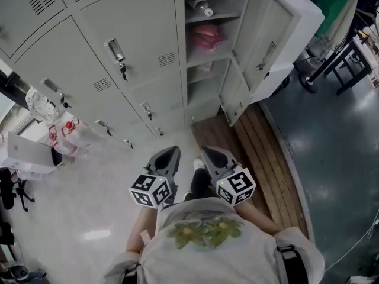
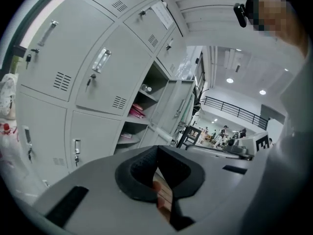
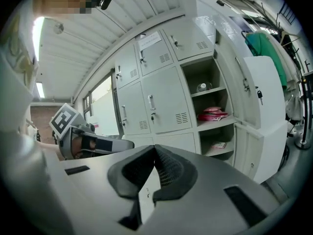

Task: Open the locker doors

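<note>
This is a locker area inside a large workshop hall. A bank of grey metal lockers [image 1: 136,52] stands here, with dark polished floor [image 1: 331,147] beside them. Beyond the lockers runs a railed mezzanine [image 2: 234,109].

Soft, even indoor light; ceiling lamps [image 2: 230,81] lit. Glare patch on floor [image 1: 98,234]. Gripper views: heavy fisheye bending, black corners, near foreground soft. Head view sharp.

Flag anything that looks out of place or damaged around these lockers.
Nothing looks damaged or spilled. Two small oddities: a bottle lies on its side on an open locker's shelf, and plastic bags are heaped on the floor against the closed lockers at the left.
</note>
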{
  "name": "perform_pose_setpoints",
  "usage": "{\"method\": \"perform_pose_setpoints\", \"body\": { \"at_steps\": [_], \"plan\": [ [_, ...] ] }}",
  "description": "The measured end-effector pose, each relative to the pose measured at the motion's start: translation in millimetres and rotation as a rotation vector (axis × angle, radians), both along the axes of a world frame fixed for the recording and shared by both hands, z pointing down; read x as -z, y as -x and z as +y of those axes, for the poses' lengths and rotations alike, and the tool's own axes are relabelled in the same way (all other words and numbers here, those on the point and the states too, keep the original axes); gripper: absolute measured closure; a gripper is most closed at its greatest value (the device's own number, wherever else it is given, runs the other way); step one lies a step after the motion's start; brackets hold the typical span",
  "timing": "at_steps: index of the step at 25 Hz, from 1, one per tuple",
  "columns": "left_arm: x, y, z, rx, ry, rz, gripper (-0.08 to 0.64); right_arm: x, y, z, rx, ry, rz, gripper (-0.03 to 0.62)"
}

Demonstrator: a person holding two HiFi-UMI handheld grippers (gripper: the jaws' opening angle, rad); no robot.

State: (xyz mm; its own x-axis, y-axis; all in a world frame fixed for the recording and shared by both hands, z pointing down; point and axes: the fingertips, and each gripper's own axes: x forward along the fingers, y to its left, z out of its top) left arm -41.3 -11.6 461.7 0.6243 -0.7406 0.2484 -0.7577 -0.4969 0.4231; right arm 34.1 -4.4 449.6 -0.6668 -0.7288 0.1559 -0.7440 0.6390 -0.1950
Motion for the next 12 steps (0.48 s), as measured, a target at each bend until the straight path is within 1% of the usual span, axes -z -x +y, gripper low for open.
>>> {"method": "perform_pose_setpoints", "body": {
  "at_steps": [5,12],
  "plan": [
    [-4,31,30,0.07,-0.003,-0.004,0.531,-5,28,27,0.064,0.008,0.02,0.561],
    [-3,85,58,0.202,-0.005,-0.011,0.531,-5,66,51,0.157,0.001,0.034,0.561]
  ]
}}
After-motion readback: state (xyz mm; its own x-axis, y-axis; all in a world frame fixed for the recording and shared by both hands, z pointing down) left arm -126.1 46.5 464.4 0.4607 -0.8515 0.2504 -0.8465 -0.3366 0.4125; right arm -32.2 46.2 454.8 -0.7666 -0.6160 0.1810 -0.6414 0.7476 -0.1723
